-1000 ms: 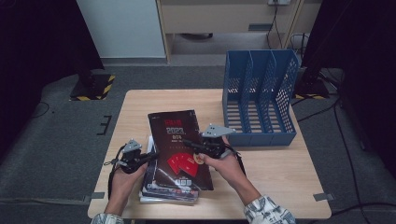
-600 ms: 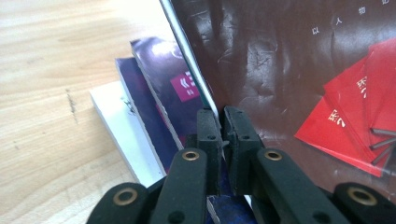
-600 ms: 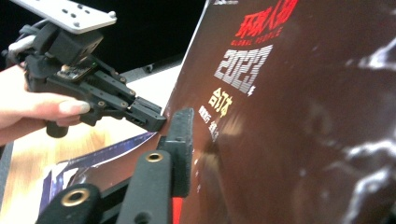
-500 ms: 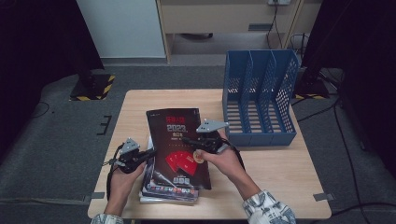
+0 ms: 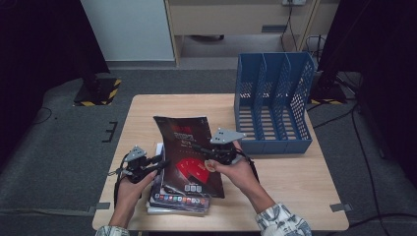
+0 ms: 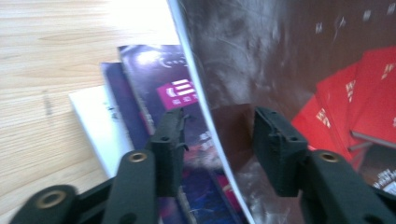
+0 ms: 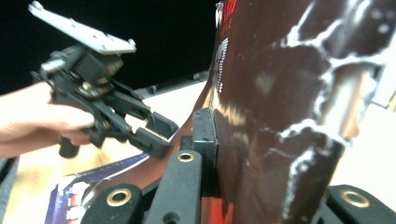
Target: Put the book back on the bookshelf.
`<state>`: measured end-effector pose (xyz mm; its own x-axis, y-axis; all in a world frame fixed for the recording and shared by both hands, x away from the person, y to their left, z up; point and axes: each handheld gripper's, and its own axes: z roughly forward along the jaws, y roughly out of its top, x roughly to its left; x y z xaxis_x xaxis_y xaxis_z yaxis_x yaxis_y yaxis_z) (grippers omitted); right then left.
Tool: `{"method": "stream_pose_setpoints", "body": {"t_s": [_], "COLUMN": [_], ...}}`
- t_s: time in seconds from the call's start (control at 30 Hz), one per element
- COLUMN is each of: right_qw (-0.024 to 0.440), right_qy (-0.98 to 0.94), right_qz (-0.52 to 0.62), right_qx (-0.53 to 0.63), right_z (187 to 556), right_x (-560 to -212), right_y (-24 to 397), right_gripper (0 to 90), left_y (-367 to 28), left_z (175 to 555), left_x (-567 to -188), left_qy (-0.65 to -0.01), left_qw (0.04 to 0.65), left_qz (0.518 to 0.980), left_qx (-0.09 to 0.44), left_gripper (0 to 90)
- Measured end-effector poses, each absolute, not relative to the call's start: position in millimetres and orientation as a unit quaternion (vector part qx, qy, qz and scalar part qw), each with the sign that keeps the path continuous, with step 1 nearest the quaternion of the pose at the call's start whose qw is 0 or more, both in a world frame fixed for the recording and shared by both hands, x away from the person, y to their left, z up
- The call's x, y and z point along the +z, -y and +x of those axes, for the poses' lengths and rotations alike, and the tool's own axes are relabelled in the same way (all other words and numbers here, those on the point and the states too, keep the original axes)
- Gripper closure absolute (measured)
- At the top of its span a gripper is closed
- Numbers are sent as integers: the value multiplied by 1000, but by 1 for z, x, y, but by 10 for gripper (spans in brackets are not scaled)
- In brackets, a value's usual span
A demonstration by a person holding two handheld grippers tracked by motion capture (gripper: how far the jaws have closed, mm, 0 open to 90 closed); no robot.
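A dark magazine with red fan shapes [image 5: 189, 147] is tilted up off a stack of magazines [image 5: 177, 200]. My right gripper [image 5: 197, 147] is shut on its right part, having just closed tighter; in the right gripper view its left pad [image 7: 205, 140] presses the glossy cover [image 7: 280, 70]. My left gripper [image 5: 160, 162] is at the magazine's left edge. Its jaws have just been opening and now stand apart [image 6: 217, 140] with the edge of the cover [image 6: 289, 56] between them, untouched by the pads. The left gripper [image 7: 156, 133] also shows in the right gripper view.
A blue file rack [image 5: 273, 105] with three slots stands at the table's back right. The wooden table [image 5: 295, 182] is bare in front of it. The stack [image 6: 154, 88] lies near the front edge, under the lifted magazine.
The left gripper's jaws have opened and let go of the magazine's edge. The right gripper has tilted the magazine up higher off the stack.
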<state>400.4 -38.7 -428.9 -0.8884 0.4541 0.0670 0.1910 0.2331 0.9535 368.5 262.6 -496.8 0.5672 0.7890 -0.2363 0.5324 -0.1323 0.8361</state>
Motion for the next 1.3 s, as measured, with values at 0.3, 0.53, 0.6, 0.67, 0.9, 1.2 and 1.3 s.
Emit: {"method": "stream_pose_setpoints", "body": {"t_s": [0.3,0.53,0.6,0.67,0.9,1.2,1.3], "right_qw": [117,105,103,101,99,101,104], "right_qy": [-746,-721,-720,-721,-722,-726,-719], "right_qz": [187,173,172,171,182,200,201], "right_qx": [628,662,664,664,660,651,657], "right_z": [397,395,394,394,398,402,405], "right_x": [-419,-415,-415,-416,-419,-408,-397], "right_y": [44,49,48,48,48,54,56], "right_gripper": [866,867,867,867,862,802,786], "left_y": [-257,-255,-255,-255,-259,-268,-271], "left_z": [372,372,372,371,367,364,362], "left_x": [-502,-504,-503,-502,-493,-484,-483], "left_qy": [-427,-413,-408,-407,-405,-419,-419], "left_qw": [497,500,500,495,512,528,531], "left_qz": [749,757,760,763,752,731,729], "left_qx": [101,80,79,81,84,107,109], "left_gripper": [319,369,442,485,741,833,846]}}
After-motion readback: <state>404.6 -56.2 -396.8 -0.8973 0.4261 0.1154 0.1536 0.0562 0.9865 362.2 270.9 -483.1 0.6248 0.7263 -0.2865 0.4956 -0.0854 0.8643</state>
